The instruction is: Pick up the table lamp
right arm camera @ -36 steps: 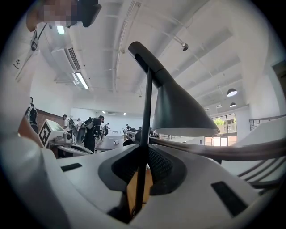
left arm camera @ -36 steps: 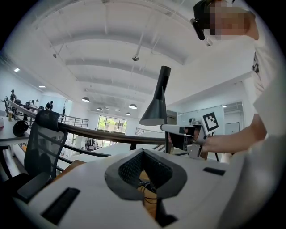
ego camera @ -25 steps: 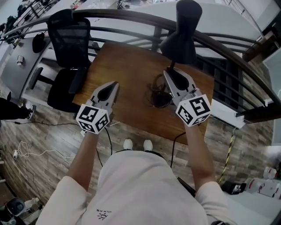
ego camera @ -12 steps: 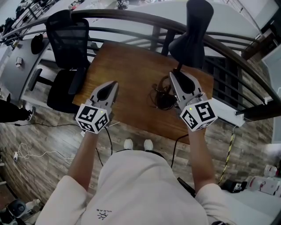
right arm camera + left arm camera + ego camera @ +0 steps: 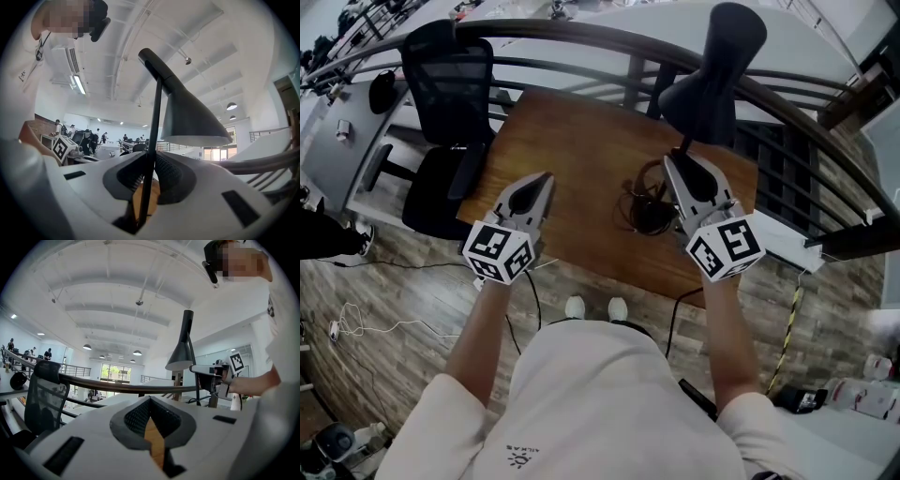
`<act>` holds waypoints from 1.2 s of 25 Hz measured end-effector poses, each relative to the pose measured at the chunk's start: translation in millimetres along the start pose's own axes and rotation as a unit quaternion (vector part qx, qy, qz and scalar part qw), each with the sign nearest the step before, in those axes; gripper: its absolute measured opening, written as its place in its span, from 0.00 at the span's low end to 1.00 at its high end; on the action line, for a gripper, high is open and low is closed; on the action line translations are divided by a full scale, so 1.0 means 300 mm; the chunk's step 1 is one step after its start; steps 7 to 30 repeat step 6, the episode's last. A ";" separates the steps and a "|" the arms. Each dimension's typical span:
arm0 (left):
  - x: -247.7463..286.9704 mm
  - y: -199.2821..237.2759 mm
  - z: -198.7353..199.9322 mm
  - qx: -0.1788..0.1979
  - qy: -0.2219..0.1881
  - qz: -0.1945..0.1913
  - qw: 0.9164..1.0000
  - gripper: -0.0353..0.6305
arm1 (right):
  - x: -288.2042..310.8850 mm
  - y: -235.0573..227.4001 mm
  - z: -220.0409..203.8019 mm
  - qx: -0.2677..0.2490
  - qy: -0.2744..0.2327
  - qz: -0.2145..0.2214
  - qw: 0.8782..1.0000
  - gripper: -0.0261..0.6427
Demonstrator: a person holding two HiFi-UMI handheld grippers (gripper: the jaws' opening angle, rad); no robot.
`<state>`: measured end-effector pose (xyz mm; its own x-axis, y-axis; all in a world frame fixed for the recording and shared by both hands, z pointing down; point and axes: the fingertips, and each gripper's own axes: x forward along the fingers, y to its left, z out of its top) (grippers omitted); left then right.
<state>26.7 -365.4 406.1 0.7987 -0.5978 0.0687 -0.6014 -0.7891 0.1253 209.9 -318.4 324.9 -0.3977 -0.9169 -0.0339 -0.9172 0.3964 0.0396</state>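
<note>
Over the last second the table lamp [image 5: 712, 70] had drifted slightly toward the far right corner of the wooden table [image 5: 572, 141], its shade moving together with the right gripper [image 5: 679, 157]. That suggested the lamp was already being carried rather than merely reached for. Whether its base had cleared the table could not be seen, since the gripper hid it. That gripper's jaws pinched the thin black stem [image 5: 151, 140] low down, a pad against each side. The left gripper [image 5: 540, 183] hung above the table's near left part, jaws pressed together on nothing. The lamp's long axis ran up its stem, close to upright over the table's far right side. The cone shade [image 5: 187, 117] leaned off the top, its wide mouth facing down toward the table. A dark cable [image 5: 645, 208] lay coiled on the table just beside the right gripper.
</note>
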 end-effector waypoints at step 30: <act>0.004 0.012 -0.003 -0.002 0.000 0.000 1.000 0.06 | 0.025 0.002 -0.011 0.004 0.000 0.000 1.000 0.14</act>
